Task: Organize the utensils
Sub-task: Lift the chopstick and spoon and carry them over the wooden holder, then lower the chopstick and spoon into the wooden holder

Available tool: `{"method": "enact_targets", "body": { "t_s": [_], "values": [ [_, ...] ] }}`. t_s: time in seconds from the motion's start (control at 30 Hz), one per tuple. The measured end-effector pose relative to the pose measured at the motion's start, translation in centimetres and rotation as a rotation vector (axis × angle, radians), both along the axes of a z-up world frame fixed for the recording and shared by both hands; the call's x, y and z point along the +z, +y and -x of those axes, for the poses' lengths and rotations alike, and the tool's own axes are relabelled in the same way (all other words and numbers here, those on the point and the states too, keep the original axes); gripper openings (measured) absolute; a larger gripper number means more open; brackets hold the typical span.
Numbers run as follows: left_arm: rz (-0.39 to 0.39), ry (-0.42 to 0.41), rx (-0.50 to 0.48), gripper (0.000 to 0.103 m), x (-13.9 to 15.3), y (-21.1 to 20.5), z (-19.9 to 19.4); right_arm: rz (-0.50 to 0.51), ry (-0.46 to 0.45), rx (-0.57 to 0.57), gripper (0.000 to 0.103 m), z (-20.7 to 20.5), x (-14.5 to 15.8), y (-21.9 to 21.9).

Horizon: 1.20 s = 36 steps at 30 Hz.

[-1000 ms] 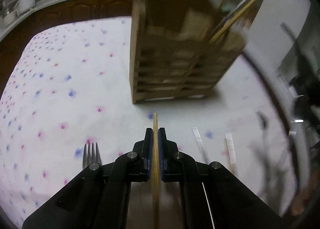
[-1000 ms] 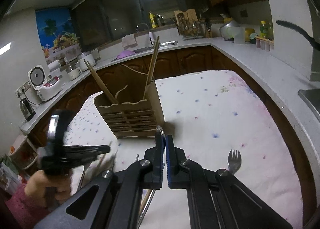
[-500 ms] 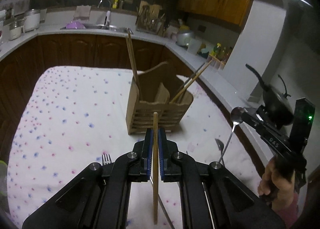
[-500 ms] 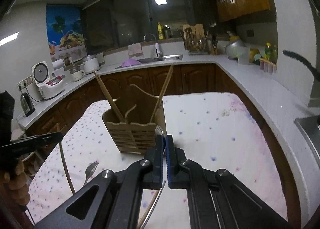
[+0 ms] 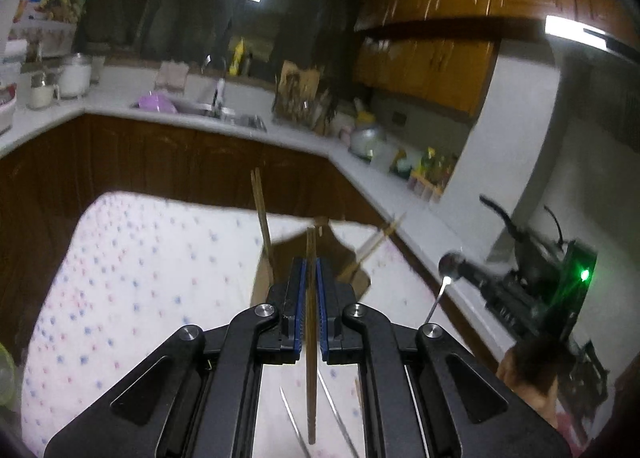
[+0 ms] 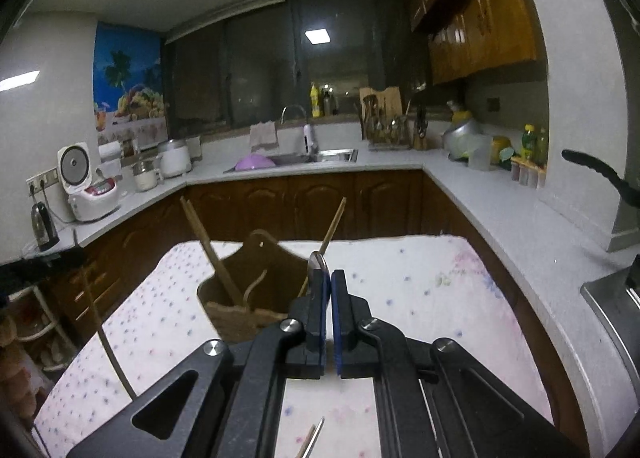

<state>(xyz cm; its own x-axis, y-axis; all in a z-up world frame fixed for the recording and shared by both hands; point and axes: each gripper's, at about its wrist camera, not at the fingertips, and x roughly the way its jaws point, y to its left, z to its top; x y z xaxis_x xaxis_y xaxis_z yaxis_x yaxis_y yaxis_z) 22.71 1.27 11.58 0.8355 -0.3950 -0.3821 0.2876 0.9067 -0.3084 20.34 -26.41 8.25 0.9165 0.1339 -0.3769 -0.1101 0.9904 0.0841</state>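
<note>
Left claw: the left claw (image 5: 308,270), with black arms and blue pads, is clenched on a long brown wooden chopstick (image 5: 310,338) held upright, near side of the holder.
Right claw: the right claw (image 6: 327,286) is closed on a slim metal spoon (image 6: 317,261); only the bowl shows above the pads, and from the left wrist view the handle hangs below the bowl.
Loose items: thin metal utensil handles (image 5: 294,424) lie on the cloth, nearest the cameras and well short of the holder.
Landmark: the slatted brown wooden utensil holder (image 6: 248,298) stands on the cloth, with two more wooden chopsticks (image 6: 210,254) leaning out of it, one to each side.
Step in hand: carriage of one utensil per claw toward the holder, judged from both being held above the cloth; neither is yet in.
Next move: each claw likely needs to come over a compartment, lower its piece tip first, then release.
Surface: a white cloth with small pink and blue dots (image 6: 420,286) covers the surface under the holder.
Room: beyond the holder run dark wooden cabinets, a pale worktop with a steel sink (image 6: 320,156), and a white rice cooker (image 6: 86,186) to the left.
</note>
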Motion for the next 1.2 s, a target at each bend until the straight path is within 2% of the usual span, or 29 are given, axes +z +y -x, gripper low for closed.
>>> {"method": "enact_targets", "body": {
  "t_s": [0.1,0.3,0.6,0.7,0.93,1.2],
  "values": [
    [0.009,-0.067,0.038,0.004,1.8,0.2,-0.7,0.012,-0.026,-0.019,0.002,-1.1,0.5,0.1],
    [0.056,-0.134,0.096,0.004,4.1,0.7,-4.0,0.060,-0.122,-0.074,0.002,-3.1,2.0,0.9],
    [0.081,-0.212,0.228,0.004,5.2,0.6,-9.0,0.199,-0.284,-0.151,0.002,-7.2,3.2,3.3],
    [0.088,-0.240,0.257,0.004,4.5,0.2,-10.5,0.259,-0.310,-0.159,0.002,-8.1,2.4,4.4],
    [0.051,-0.206,0.285,0.004,-0.3,-1.3,-12.8,0.335,-0.301,-0.135,0.002,-9.4,-1.6,6.5],
    [0.025,-0.129,0.247,0.005,-5.4,-1.7,-13.0,0.313,-0.231,-0.109,0.002,-9.1,-4.1,6.1]
  ]
}}
